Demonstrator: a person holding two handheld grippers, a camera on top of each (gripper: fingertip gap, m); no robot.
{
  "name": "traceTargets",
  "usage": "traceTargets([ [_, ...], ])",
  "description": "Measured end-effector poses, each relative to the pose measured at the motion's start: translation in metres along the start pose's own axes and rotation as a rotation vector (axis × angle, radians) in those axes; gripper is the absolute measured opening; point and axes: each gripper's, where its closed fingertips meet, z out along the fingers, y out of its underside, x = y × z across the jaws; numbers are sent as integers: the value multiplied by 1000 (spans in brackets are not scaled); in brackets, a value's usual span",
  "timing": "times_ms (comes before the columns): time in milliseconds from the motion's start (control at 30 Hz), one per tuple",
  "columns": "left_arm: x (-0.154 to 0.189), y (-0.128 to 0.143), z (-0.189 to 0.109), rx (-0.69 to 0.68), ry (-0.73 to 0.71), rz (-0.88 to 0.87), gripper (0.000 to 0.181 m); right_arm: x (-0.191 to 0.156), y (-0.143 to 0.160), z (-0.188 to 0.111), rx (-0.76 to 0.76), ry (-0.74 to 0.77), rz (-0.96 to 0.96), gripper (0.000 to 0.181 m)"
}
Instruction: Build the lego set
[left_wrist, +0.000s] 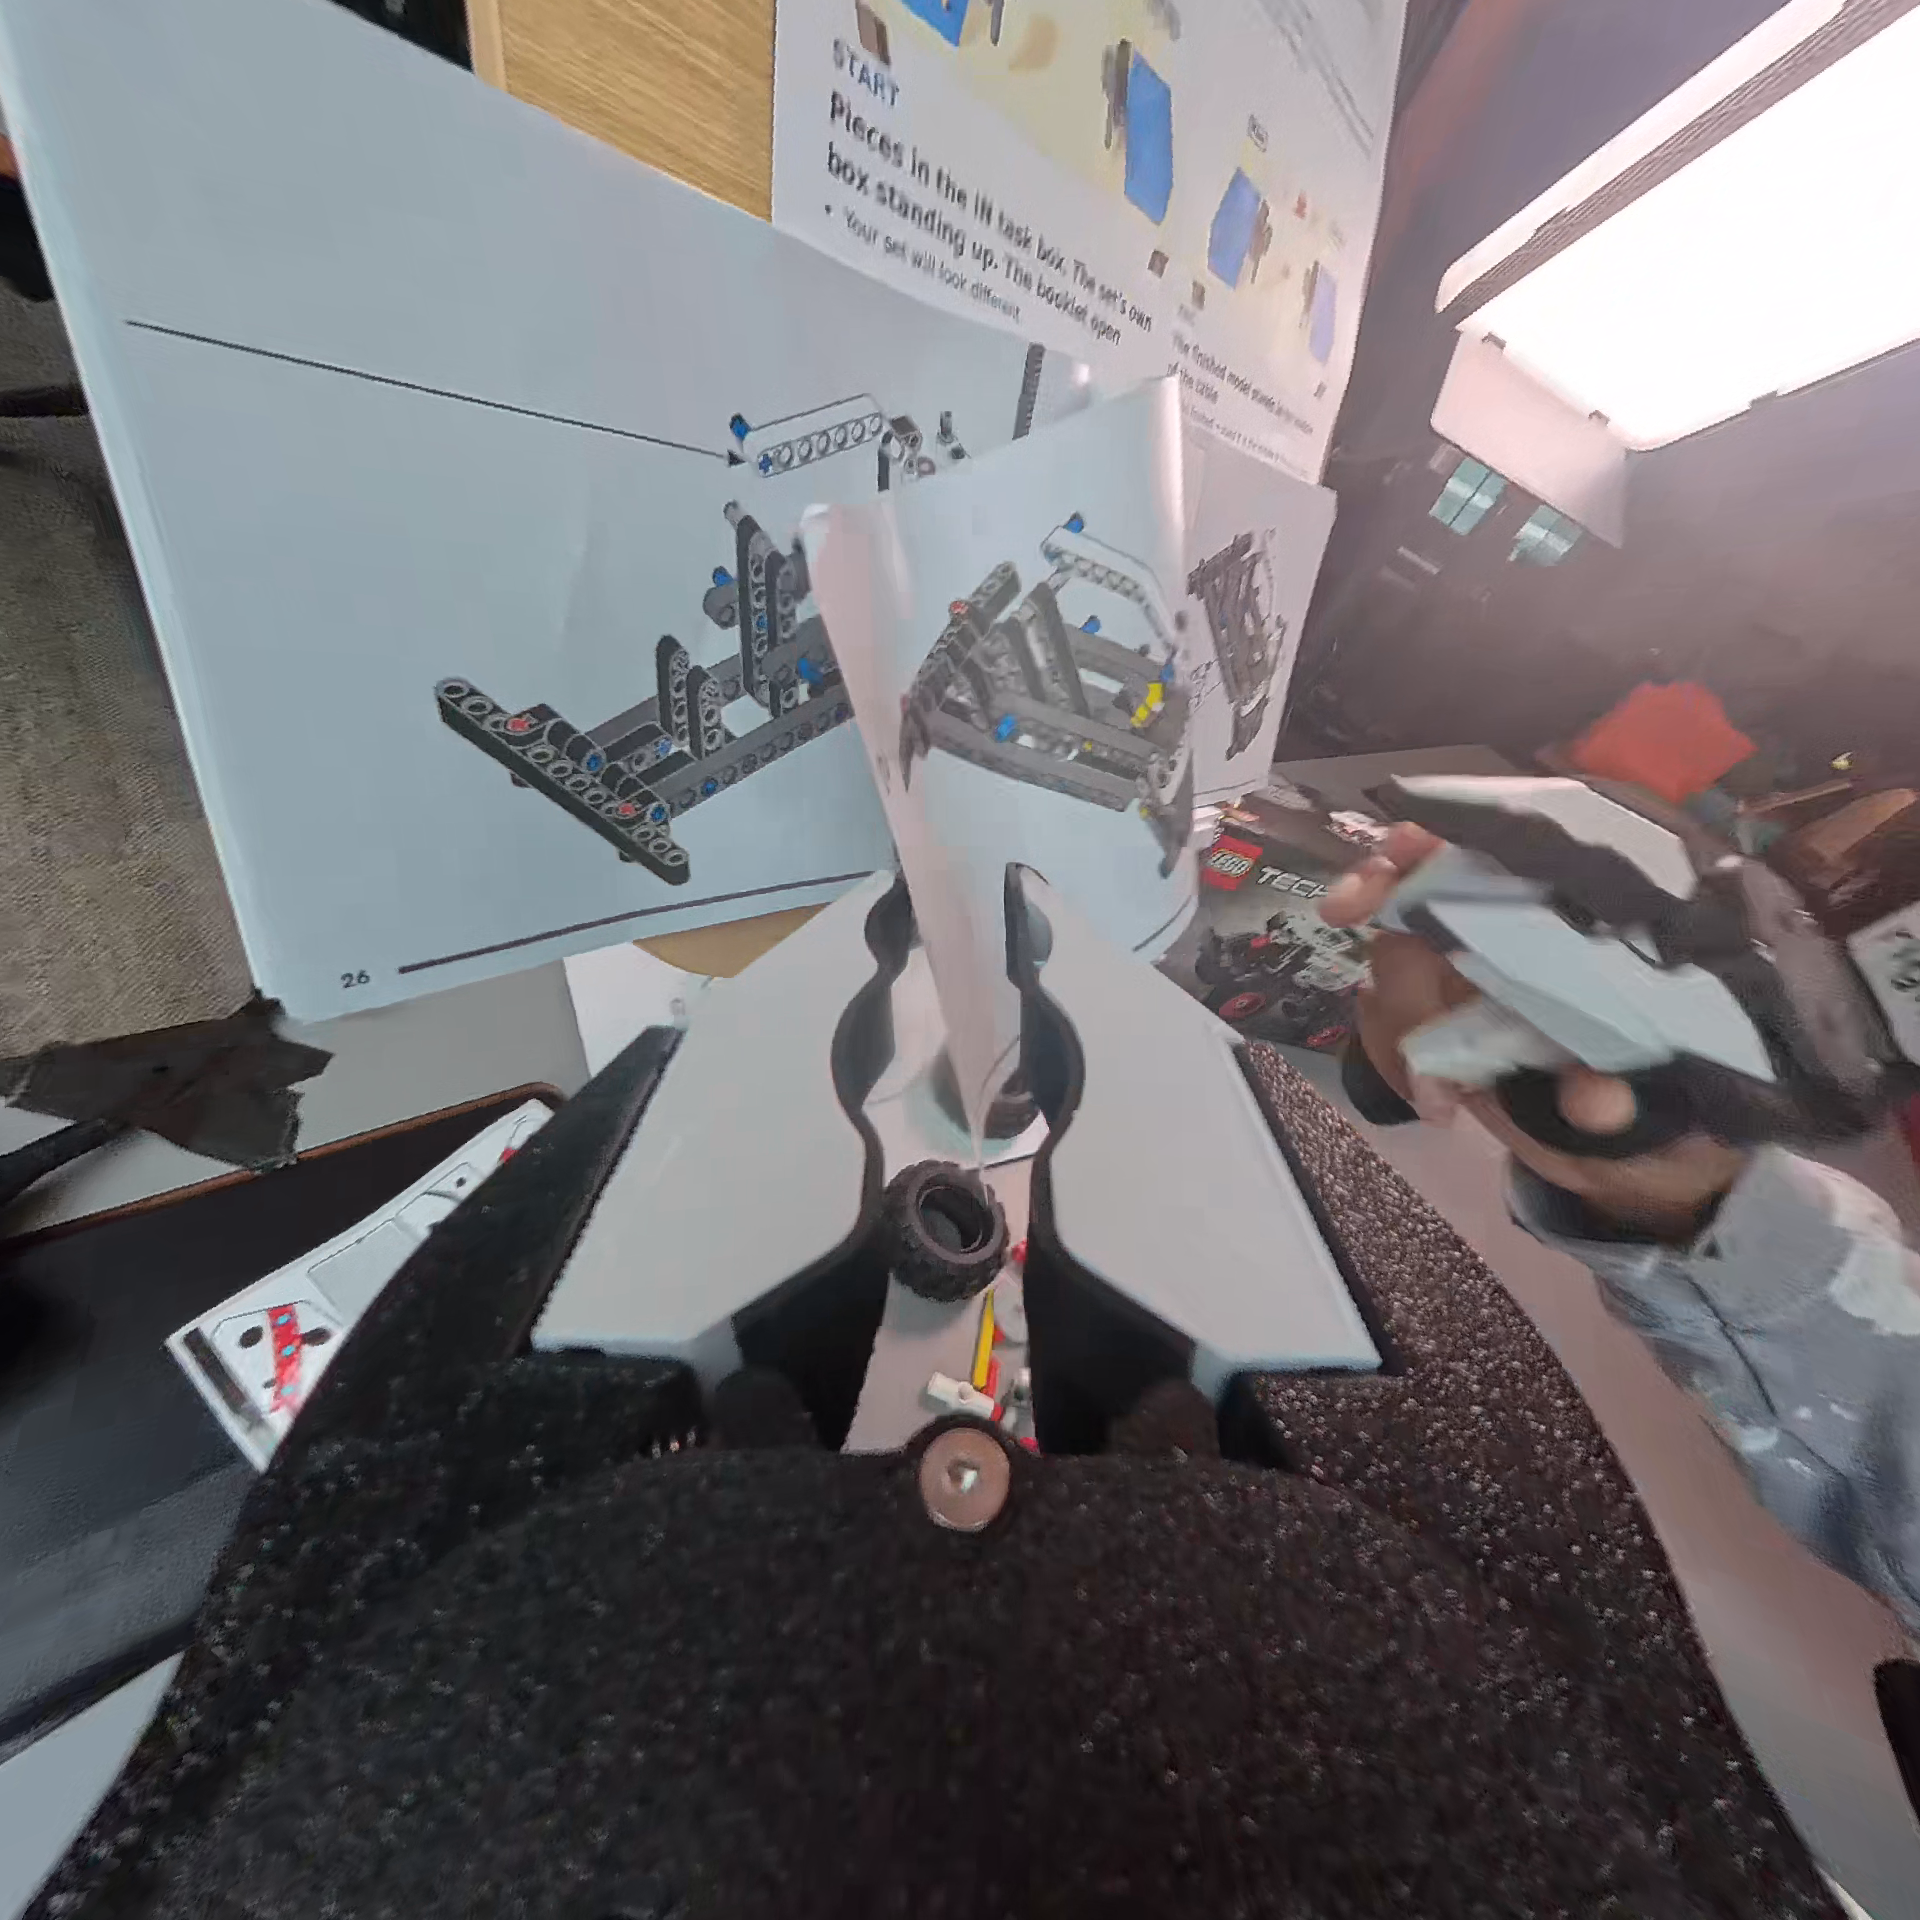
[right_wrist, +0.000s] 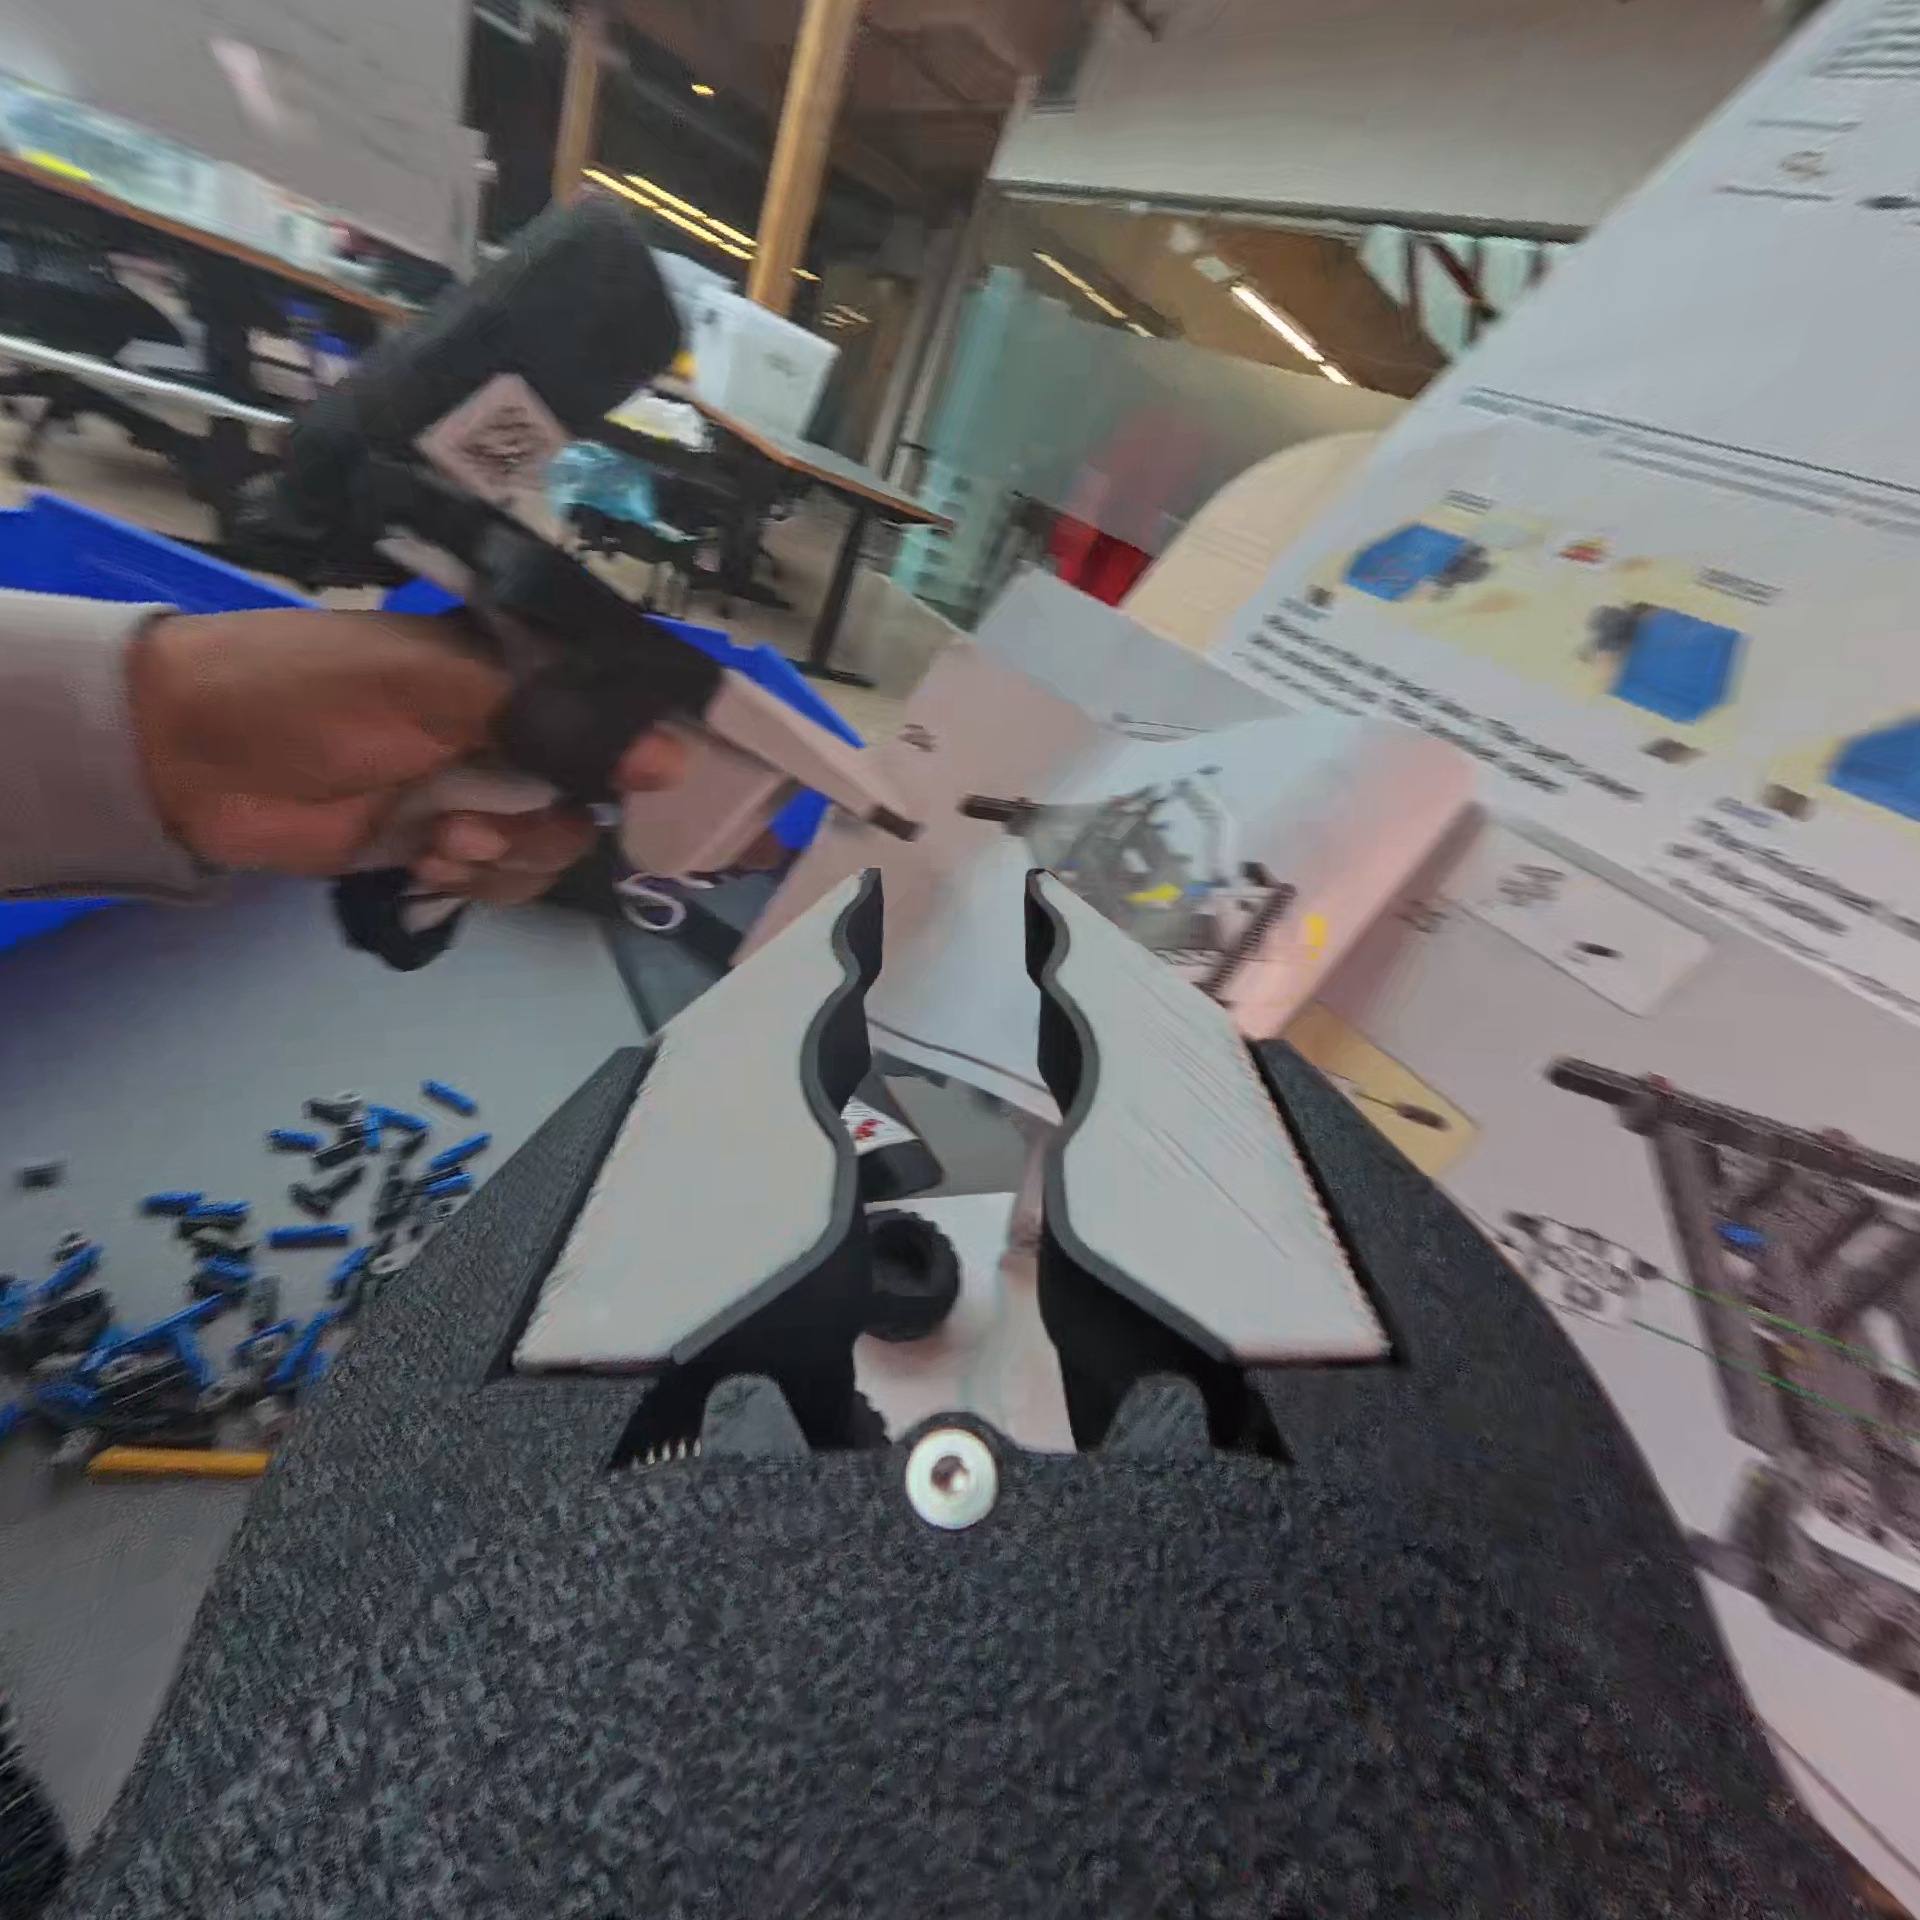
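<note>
While the right gripper (right_wrist: 954, 894) gapes empty, the left gripper (left_wrist: 961, 883) stands narrowly parted around a booklet page (left_wrist: 997, 665) (contact unclear).

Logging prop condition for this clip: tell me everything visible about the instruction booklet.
The instruction booklet is a thin, pale blue-grey paper booklet standing open and nearly upright behind the work area. Its pages show printed build diagrams of dark grey beams with blue and red pins. One loose page curls forward in mid-turn, its lower edge running down between the fingers of the left hand-held gripper; whether they pinch it cannot be told. A taped instruction sheet hangs behind the booklet, and the set's box lies at its right.
</note>
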Motion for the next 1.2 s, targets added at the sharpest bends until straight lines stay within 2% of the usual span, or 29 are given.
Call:
traceTargets([
  [33,4,-4,-4,40,33,-23,18,33,4,-4,-19,120,13,25],
  [100,-2,-8,-13,106,28,-73,17,74,16,-7,-66,250,43,31],
  [133,-7,-7,-16,120,16,-103,17,80,23,-5,-91,253,68,40],
  [200,-4,-1,-14,94,50,-133,0,76,38,6,-152,206,145,61],
  [267,16,0,-8,72,104,-88,0,66,44,13,-176,196,176,75],
  [300,31,-2,-5,68,134,-51,0,64,45,15,-176,214,169,75],
  [367,75,-7,-1,55,253,24,0,64,53,16,-203,269,158,75],
  [433,128,-10,-5,34,445,93,7,74,61,12,-213,335,142,56],
  [467,144,-13,-9,43,491,127,18,76,61,9,-189,338,152,46],
  [500,148,-20,-12,76,481,166,22,80,60,6,-163,343,179,37],
  [567,134,-36,-18,177,410,236,24,90,64,-2,-151,356,239,25],
  [633,73,-47,-13,229,158,213,17,97,67,-7,-150,359,297,25],
  [700,-3,-33,-5,162,-91,41,20,95,65,-9,-133,327,321,25],
  [733,-21,-20,3,109,-102,-66,30,94,65,-9,-142,321,314,26],
  [767,-25,-10,11,67,-51,-126,35,93,66,-8,-155,319,300,27],
  [833,-22,-3,23,53,3,-133,35,92,65,-5,-173,315,272,28],
  [967,-15,-4,43,13,-60,47,33,89,64,3,-195,309,238,28],
  [1033,-24,-4,46,-9,-151,140,11,85,61,10,-205,304,208,28],
  [1100,-23,-5,41,33,-140,85,2,79,57,18,-223,298,155,28],
  [1200,-34,4,26,153,-100,-121,4,69,52,34,-265,291,51,28],
])
